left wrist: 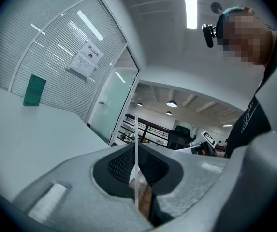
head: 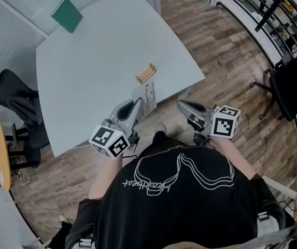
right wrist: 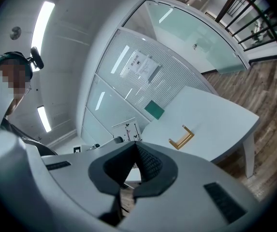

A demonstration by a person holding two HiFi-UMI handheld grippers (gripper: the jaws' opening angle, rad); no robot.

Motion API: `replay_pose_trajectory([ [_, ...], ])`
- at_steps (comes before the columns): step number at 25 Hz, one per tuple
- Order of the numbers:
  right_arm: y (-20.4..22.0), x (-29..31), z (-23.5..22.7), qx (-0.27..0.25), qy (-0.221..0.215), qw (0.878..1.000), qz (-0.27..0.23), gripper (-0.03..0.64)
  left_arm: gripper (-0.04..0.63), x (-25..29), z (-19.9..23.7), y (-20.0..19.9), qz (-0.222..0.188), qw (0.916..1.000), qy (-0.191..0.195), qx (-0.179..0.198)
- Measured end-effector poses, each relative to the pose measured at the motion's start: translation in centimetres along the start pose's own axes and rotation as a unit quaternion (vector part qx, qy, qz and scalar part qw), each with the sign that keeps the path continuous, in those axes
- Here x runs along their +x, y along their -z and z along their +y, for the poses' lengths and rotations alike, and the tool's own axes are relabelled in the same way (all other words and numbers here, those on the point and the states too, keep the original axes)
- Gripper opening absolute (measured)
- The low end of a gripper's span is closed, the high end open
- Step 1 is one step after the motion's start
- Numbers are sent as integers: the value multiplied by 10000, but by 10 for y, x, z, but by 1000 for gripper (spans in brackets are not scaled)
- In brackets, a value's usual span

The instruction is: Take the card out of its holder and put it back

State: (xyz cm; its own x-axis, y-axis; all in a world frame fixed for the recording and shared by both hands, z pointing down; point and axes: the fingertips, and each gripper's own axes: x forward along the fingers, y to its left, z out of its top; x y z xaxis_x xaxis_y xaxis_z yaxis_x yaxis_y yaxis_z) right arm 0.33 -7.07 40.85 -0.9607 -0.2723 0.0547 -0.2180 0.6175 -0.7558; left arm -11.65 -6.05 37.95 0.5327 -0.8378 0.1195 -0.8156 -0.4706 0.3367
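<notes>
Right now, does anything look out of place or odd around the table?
The only thing out of place is the card, out of its wooden holder and pinched between the jaws of the left gripper at the near edge of the table. The holder sits empty. Nothing looks spilled or damaged.

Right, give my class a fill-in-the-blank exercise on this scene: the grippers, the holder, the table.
1. The left gripper is shut on the ____.
2. The wooden holder on the table stands ____.
3. The right gripper has its jaws together and holds ____.
4. The flat thing at the table's far corner is ____ in colour.

Missing words: card; empty; nothing; green.
</notes>
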Motion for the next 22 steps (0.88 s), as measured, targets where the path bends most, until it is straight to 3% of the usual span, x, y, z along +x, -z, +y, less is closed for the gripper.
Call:
replay_pose_trajectory([
  [22,-34,32,-58,343,676,9968,-263,9,25,78,106,-29,-166,9998,53,-2],
])
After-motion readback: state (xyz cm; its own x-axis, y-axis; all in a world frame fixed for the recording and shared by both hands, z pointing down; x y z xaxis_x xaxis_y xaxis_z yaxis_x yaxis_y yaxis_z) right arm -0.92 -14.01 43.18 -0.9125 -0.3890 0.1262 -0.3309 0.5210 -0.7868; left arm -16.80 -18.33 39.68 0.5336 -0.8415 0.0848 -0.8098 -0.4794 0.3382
